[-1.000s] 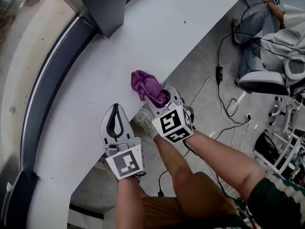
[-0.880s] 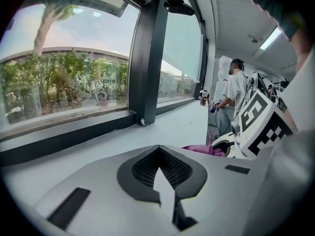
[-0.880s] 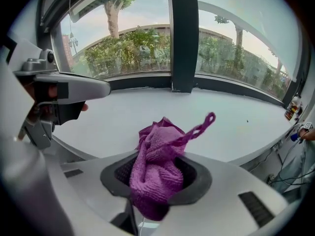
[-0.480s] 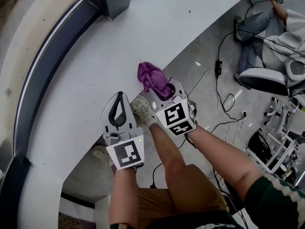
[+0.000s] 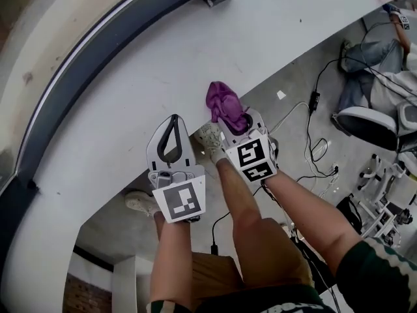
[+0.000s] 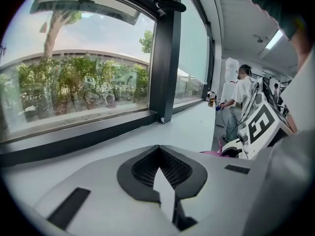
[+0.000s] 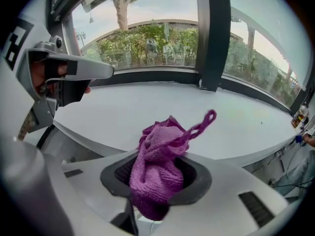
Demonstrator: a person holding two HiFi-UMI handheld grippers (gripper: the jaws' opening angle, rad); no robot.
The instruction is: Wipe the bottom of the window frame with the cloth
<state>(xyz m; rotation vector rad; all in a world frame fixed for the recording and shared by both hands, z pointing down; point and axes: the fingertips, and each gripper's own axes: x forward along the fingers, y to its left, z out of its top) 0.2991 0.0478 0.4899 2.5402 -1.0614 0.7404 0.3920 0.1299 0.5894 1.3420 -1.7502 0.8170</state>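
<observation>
A purple cloth (image 5: 225, 104) is bunched between the jaws of my right gripper (image 5: 236, 124), which is shut on it at the near edge of the white sill (image 5: 163, 57). In the right gripper view the cloth (image 7: 158, 156) sticks up from the jaws, a thin loop hanging free. My left gripper (image 5: 174, 119) is shut with nothing in it, just left of the right one over the sill's edge. The dark bottom of the window frame (image 5: 91, 51) curves along the sill's far side, well beyond both grippers, and shows as the same frame (image 6: 74, 139) in the left gripper view.
A dark upright mullion (image 6: 165, 58) stands on the sill ahead to the right. Below the sill's edge are a shoe (image 5: 210, 139), cables (image 5: 316, 145) on the grey floor, an office chair (image 5: 368, 119) and a seated person (image 5: 384, 64). Another person (image 6: 242, 97) stands further along.
Both grippers have shifted a little forward and to the right along the sill's edge, the cloth still held. The head view has turned, so more of the window frame shows.
</observation>
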